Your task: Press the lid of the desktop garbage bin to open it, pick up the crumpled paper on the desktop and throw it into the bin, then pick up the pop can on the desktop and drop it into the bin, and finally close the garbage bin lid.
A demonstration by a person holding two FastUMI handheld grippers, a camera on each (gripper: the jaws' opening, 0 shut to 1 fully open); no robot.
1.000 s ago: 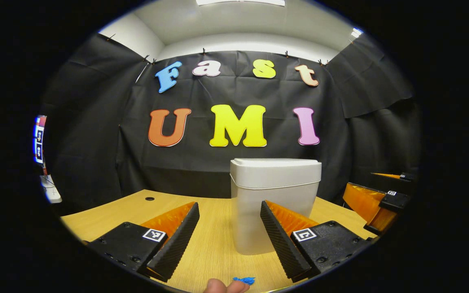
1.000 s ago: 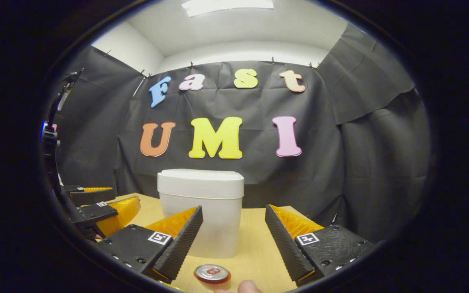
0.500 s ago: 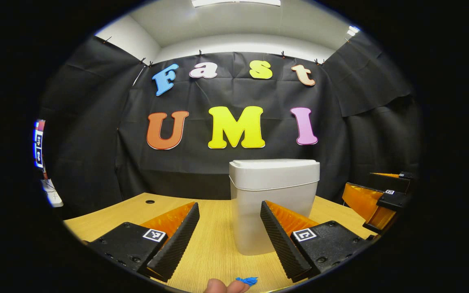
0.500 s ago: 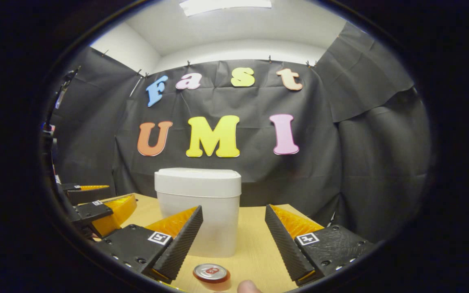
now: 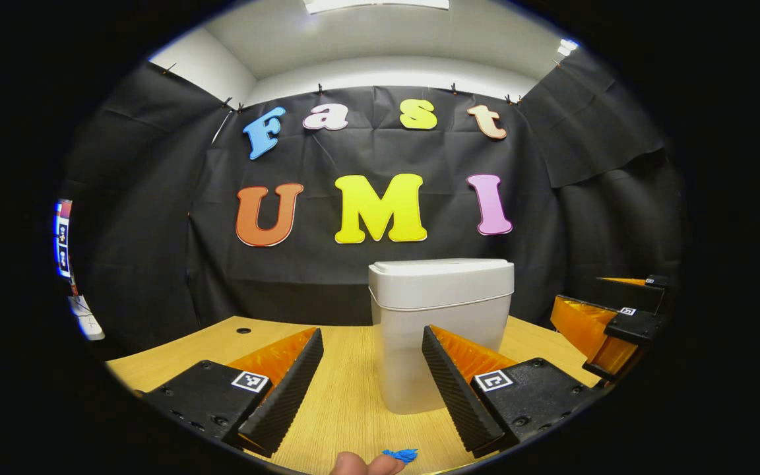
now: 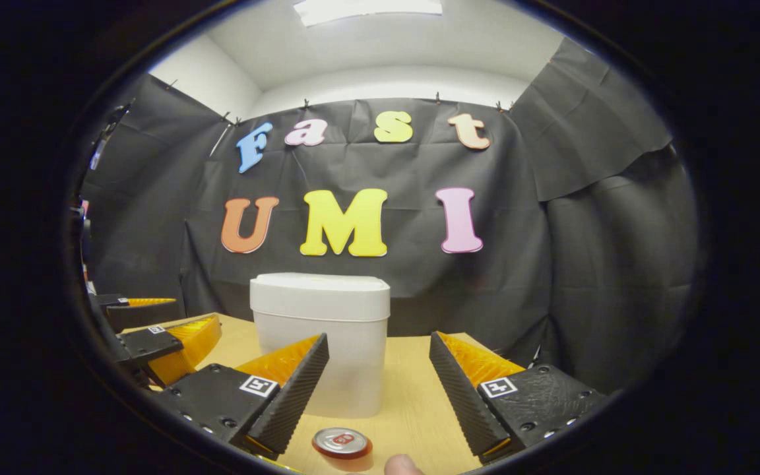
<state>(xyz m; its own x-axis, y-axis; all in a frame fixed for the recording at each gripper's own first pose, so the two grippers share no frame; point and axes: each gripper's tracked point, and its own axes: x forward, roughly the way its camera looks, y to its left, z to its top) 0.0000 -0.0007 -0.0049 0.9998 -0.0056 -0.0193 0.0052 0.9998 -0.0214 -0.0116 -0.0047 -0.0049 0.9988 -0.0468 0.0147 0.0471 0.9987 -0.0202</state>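
Note:
A white garbage bin (image 5: 443, 330) stands upright on the wooden desktop (image 5: 347, 396) with its lid (image 5: 441, 266) down. My left gripper (image 5: 372, 369) is open in front of it, a little to its left, with nothing between the fingers. A scrap of blue crumpled paper (image 5: 401, 454) lies on the desk close below that gripper, beside a person's fingertip (image 5: 367, 464). In the right gripper view the bin (image 6: 322, 343) sits left of centre. My right gripper (image 6: 379, 373) is open and holds nothing. A red pop can (image 6: 342, 444) stands upright just below it.
The right gripper (image 5: 607, 323) appears at the right edge of the left gripper view, and the left gripper (image 6: 156, 336) at the left edge of the right gripper view. A small cable hole (image 5: 243, 330) is in the desk at the far left. Black cloth walls surround the desk.
Both views have shifted only slightly; the bin sits a touch further left in each. Both grippers stay open and nothing was picked up.

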